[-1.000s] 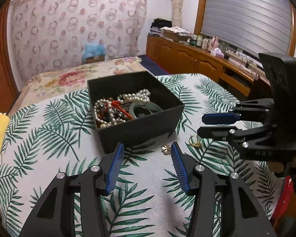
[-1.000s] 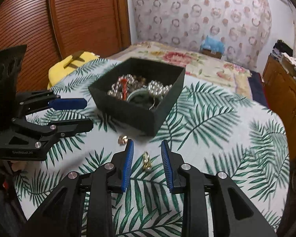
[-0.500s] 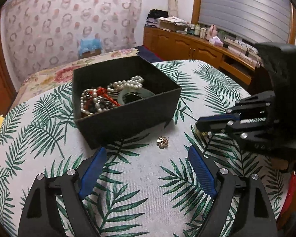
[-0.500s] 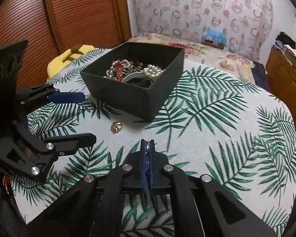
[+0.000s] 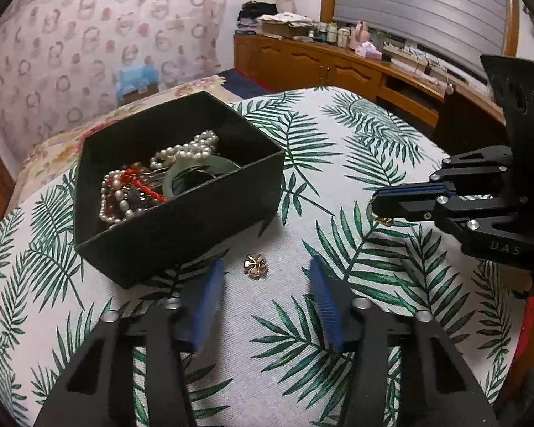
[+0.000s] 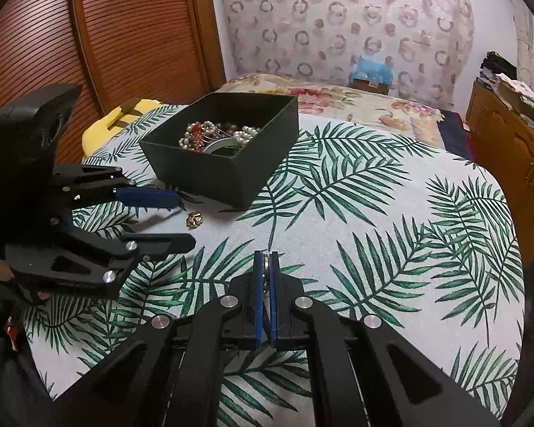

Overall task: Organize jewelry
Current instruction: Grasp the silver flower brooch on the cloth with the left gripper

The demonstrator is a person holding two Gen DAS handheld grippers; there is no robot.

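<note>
A gold flower earring [image 5: 254, 266] lies on the leaf-print tablecloth [image 5: 338, 163], just in front of the black jewelry box [image 5: 181, 227]. My left gripper [image 5: 266, 286] straddles the earring. Its jaws are closing, and the blurred blue pads [image 5: 210, 295] stand apart from the earring on both sides. From the right wrist view the same earring [image 6: 194, 219] sits between the left gripper's [image 6: 183, 219] fingertips. My right gripper [image 6: 266, 261] is shut on a small gold ring [image 6: 266, 267]. The ring [image 5: 382, 219] hangs at the right gripper's [image 5: 373, 210] tip, just above the cloth.
The box [image 6: 228, 178] holds pearl strands [image 5: 181, 151], red beads and a green bangle [image 5: 195, 174]. A bed [image 6: 338, 96] lies behind the table, a wooden cabinet [image 5: 338, 67] is to the right, and a yellow cushion [image 6: 99, 131] is at the left edge.
The right gripper closed on the gold ring and raised it off the cloth. The left gripper spread wide, moved up around the flower earring, and its pads have since come closer together.
</note>
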